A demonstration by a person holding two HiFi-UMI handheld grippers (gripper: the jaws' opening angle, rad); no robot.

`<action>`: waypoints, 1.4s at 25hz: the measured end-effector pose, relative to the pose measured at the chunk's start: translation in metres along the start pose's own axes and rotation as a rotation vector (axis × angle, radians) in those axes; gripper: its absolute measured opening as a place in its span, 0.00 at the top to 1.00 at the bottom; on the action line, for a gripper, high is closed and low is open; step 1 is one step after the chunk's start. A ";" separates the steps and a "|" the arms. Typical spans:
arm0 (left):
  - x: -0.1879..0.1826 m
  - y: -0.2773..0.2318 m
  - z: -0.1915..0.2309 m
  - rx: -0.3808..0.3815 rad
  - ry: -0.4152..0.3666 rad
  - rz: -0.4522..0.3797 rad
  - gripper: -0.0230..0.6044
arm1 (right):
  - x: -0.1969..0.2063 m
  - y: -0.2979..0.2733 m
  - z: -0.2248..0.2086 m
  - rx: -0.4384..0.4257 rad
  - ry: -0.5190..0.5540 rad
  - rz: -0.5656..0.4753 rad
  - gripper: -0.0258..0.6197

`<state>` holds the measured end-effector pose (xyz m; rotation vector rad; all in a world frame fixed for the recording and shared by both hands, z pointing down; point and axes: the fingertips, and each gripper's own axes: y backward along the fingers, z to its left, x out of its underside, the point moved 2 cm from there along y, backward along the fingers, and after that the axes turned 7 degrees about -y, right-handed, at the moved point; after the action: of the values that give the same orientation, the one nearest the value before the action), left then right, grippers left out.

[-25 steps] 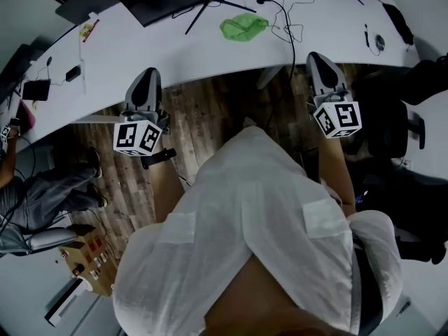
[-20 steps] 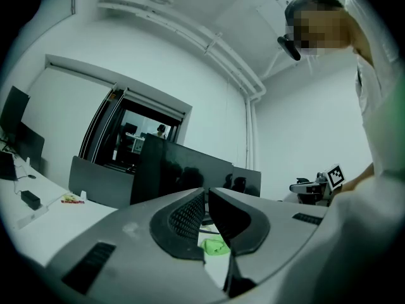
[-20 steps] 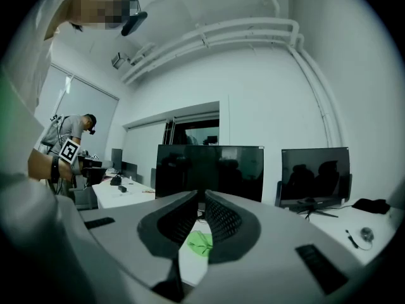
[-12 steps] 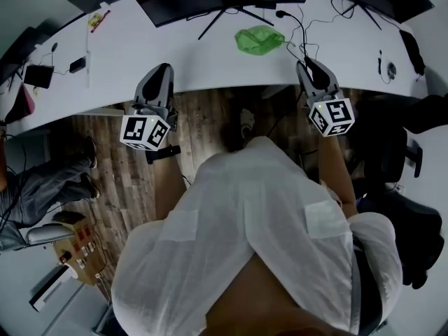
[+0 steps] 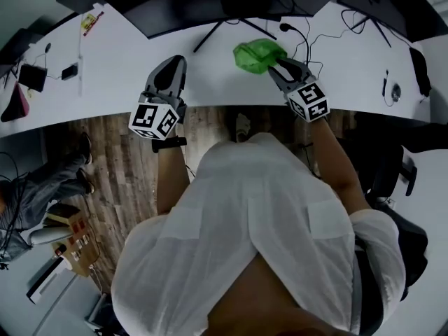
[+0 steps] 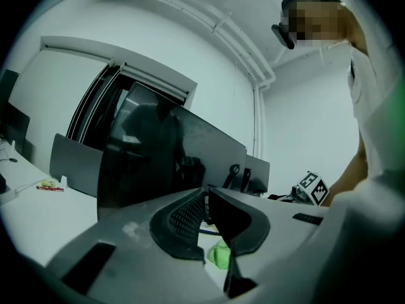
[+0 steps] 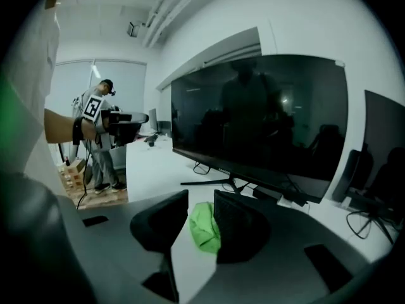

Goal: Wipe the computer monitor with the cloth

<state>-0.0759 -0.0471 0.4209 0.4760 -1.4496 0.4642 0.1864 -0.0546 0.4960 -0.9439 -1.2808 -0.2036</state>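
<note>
A crumpled green cloth (image 5: pixel 255 53) lies on the white desk (image 5: pixel 112 68) in front of the big dark monitor (image 5: pixel 189 5). My right gripper (image 5: pixel 274 64) points down at the cloth's right edge. In the right gripper view it (image 7: pixel 201 197) stands open, with the cloth (image 7: pixel 204 227) showing in the gap just ahead and the monitor (image 7: pixel 259 119) behind. My left gripper (image 5: pixel 173 65) hovers over the desk's front part, left of the cloth. Seen from its own camera, the left gripper (image 6: pixel 207 192) is shut with nothing held; a bit of cloth (image 6: pixel 219 256) shows below the jaws.
The monitor's stand legs (image 5: pixel 231 26) and several cables (image 5: pixel 304 44) lie behind and right of the cloth. A second monitor (image 5: pixel 392 2) stands at the far right. A phone (image 5: pixel 70 71) lies at left. A seated person (image 5: pixel 35 187) is at the left, an office chair (image 5: pixel 392 166) at right.
Both grippers have moved forward from over the floor to over the desk. The right one dropped and swung left to the cloth's edge; the left one came over the desk's front part.
</note>
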 end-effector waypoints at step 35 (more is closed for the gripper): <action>0.052 -0.092 0.025 0.103 0.049 0.105 0.92 | -0.001 -0.122 0.018 -0.374 -0.274 0.520 0.92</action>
<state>-0.0405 -0.1358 0.4719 0.4692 -1.4129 0.6326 0.0985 -0.1193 0.5537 -1.6367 -1.2179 0.1029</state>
